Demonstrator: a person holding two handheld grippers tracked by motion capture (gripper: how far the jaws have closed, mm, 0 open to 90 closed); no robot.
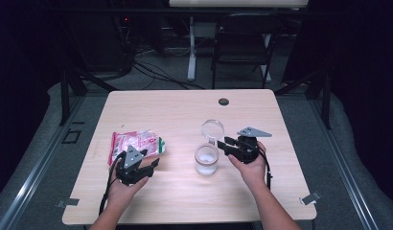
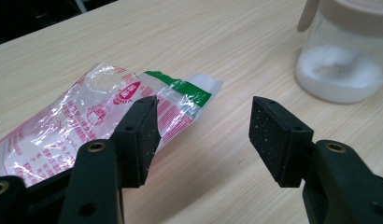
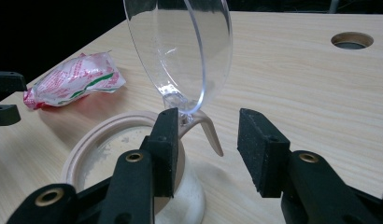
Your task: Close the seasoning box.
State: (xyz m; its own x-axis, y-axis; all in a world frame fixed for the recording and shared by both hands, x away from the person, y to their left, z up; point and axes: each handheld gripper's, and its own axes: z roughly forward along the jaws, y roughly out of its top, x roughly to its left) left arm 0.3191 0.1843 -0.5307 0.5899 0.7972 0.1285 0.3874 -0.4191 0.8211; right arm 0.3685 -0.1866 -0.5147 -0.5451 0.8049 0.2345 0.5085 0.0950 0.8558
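On the far left of the wooden table (image 1: pixel 151 110) I see the plastic packet (image 1: pixel 136 143), red and white print with a green band at one end, lying flat and crumpled. My left gripper (image 1: pixel 147 165) sits just in front of it, held low in the left hand (image 1: pixel 123 189). In the left gripper view (image 2: pixel 203 135) its jaws are spread wide with nothing between them but bare tabletop; the left pad (image 2: pixel 145 140) hangs over the packet's (image 2: pixel 87 126) green end, and I cannot tell whether it touches the film.

Moving toward the middle, I come to the jar (image 1: pixel 206 159), clear-walled with white powder in the bottom. Its clear round lid (image 1: pixel 212 129) is hinged open and stands upright at the far edge of the beige rim (image 3: pixel 87 140).

Right of the jar is my right gripper (image 1: pixel 223 144), pointing in at it from the right hand (image 1: pixel 252 167). In the right gripper view (image 3: pixel 206 154) the jaws are apart, gripping nothing; the lid's (image 3: pixel 180 51) hinge and a small beige tab (image 3: pixel 210 133) lie between the pads, and the left pad sits against the rim's edge.

Farther back there is a round cable hole (image 1: pixel 224 101) in the tabletop.
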